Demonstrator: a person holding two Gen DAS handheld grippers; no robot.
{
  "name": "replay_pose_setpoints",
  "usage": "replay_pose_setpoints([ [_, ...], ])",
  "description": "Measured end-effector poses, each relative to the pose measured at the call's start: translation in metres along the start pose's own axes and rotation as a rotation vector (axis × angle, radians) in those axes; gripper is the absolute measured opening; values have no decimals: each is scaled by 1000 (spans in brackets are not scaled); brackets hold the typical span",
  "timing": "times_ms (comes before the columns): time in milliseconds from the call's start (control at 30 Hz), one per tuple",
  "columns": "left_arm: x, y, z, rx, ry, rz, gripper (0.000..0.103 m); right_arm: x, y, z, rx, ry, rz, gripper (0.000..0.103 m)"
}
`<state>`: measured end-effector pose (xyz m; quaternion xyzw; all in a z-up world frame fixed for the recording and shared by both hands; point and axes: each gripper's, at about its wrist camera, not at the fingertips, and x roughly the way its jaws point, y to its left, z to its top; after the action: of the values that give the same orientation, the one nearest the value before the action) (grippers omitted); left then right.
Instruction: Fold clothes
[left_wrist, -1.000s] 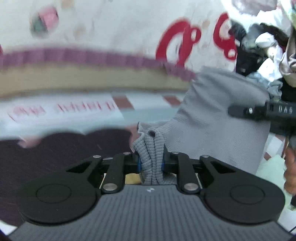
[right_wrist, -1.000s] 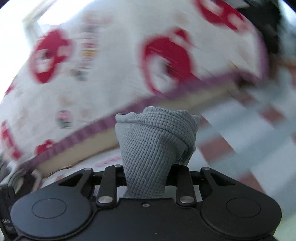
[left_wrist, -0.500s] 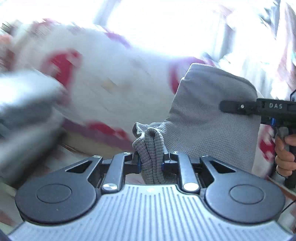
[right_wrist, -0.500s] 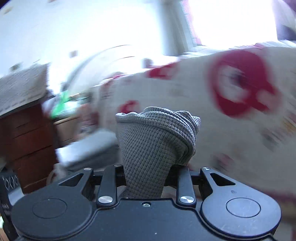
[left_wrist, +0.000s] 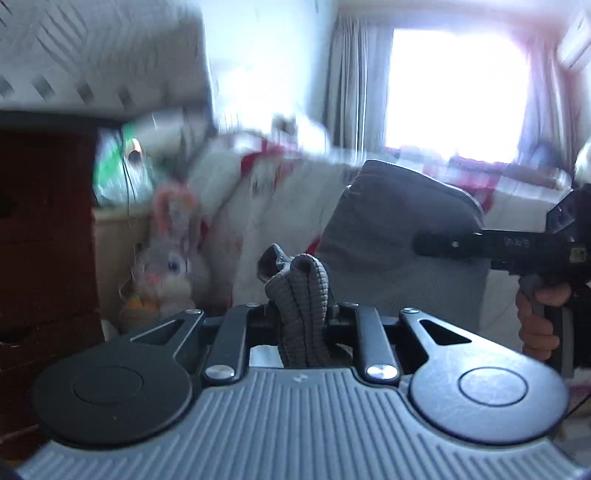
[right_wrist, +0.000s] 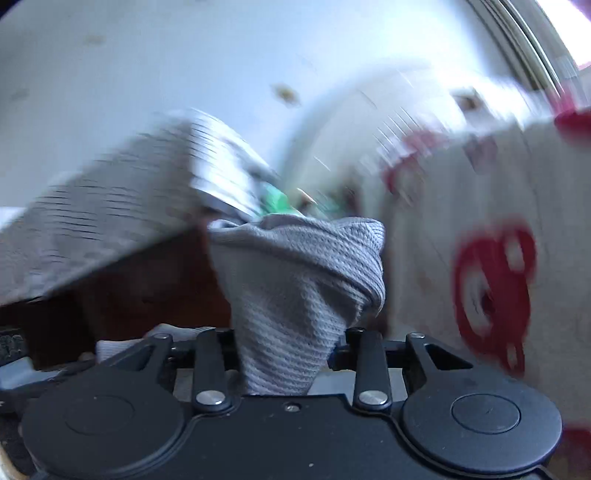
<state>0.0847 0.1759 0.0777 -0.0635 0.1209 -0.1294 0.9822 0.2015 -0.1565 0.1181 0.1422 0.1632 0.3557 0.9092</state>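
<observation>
1. Between the left tongs (left_wrist: 301, 325), a bunched corner of the grey knit garment (left_wrist: 402, 254) sits pinched tight, at 6 o'clock in the left wrist view.
2. At 3 o'clock there, the right tongs (left_wrist: 436, 244) reach into the cloth's far edge; their jaws have just been opening, yet the fabric (right_wrist: 295, 295) sits between them.
3. Judging by this, the garment is held aloft, stretched for a fold above the patterned bedspread (right_wrist: 491, 280).
4. Next: lower it flat, keeping both corners level.

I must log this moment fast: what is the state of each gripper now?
Left gripper: closed on a bunched edge of the grey garment.
Right gripper: its jaws have just been opening, with grey garment still bunched between them.
</observation>
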Motion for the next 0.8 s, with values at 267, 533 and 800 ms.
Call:
replay_pose_setpoints([
  [267,117,26,-42,-19,168,104,17,59,-83,-77,330,-2,-145,55],
  [533,92,27,-39,-56,92,172,17,62,-53,-52,176,-110,-51,36],
  [800,102,33,-48,-119,146,150,24,53,-67,-62,241,-84,-254,60],
])
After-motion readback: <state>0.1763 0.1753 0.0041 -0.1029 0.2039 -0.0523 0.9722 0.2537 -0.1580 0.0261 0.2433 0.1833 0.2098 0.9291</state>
